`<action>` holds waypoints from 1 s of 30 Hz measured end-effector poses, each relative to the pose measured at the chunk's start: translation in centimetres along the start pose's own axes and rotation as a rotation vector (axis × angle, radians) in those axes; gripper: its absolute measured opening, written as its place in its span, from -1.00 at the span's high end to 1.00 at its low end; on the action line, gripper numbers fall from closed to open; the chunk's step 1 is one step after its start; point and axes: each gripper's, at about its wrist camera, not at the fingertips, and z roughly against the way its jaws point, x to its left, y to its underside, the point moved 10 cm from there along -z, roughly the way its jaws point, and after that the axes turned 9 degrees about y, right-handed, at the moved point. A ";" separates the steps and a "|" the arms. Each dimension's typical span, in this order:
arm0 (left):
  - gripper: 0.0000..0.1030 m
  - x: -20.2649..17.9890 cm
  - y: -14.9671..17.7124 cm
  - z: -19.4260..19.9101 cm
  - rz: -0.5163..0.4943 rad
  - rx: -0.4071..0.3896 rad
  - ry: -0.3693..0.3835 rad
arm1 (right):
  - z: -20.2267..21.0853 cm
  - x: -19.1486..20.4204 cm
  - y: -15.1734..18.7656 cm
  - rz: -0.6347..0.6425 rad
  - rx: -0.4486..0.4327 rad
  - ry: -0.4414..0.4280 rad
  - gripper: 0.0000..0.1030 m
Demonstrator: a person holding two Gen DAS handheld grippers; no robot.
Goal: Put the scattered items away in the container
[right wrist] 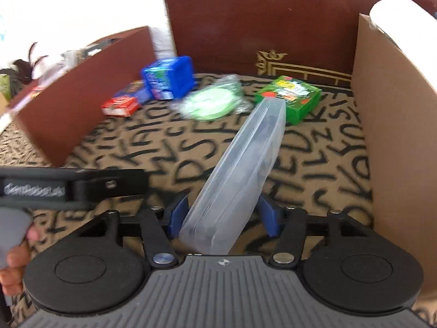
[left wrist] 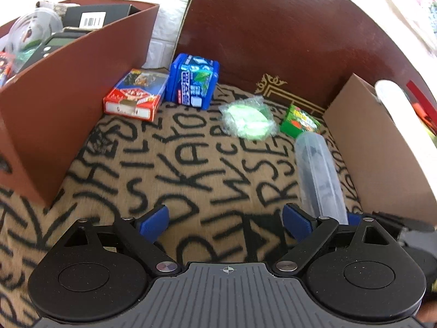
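My right gripper point(right wrist: 222, 216) is shut on a long translucent plastic case point(right wrist: 237, 175) and holds it pointing forward over the letter-patterned cloth; the case also shows in the left wrist view point(left wrist: 319, 175). My left gripper point(left wrist: 225, 218) is open and empty, low over the cloth. Ahead lie a red card box point(left wrist: 135, 95), a blue box point(left wrist: 194, 82), a bubble-wrapped green item point(left wrist: 247, 120) and a small green box point(left wrist: 300, 121). A brown container point(left wrist: 68, 87) at the left holds several items.
A tall dark red board point(left wrist: 273, 35) stands behind the items. A cardboard flap point(left wrist: 382, 147) rises at the right with a white roll point(right wrist: 401, 19) beyond it. The left gripper's body point(right wrist: 71, 188) and a hand show at the right wrist view's left.
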 end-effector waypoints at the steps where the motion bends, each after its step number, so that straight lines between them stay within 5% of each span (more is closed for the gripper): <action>1: -0.86 -0.1 0.4 0.3 -0.002 0.005 0.001 | 0.5 0.5 0.5 0.003 -0.007 0.003 -0.11; 9: -0.86 -2.4 3.6 3.0 -0.016 0.052 0.081 | 4.3 3.8 4.5 0.048 -0.024 -0.035 0.17; 17: -0.89 -3.7 4.9 2.4 0.009 0.095 0.072 | 7.0 5.8 6.8 0.079 -0.018 -0.086 0.00; 25: -0.33 -4.6 4.1 1.4 -0.012 0.132 0.096 | 7.9 5.4 6.1 0.051 -0.045 -0.062 0.00; 30: -0.50 -4.8 4.4 0.7 -0.034 0.136 0.070 | 7.2 5.7 6.0 0.041 -0.021 -0.079 0.19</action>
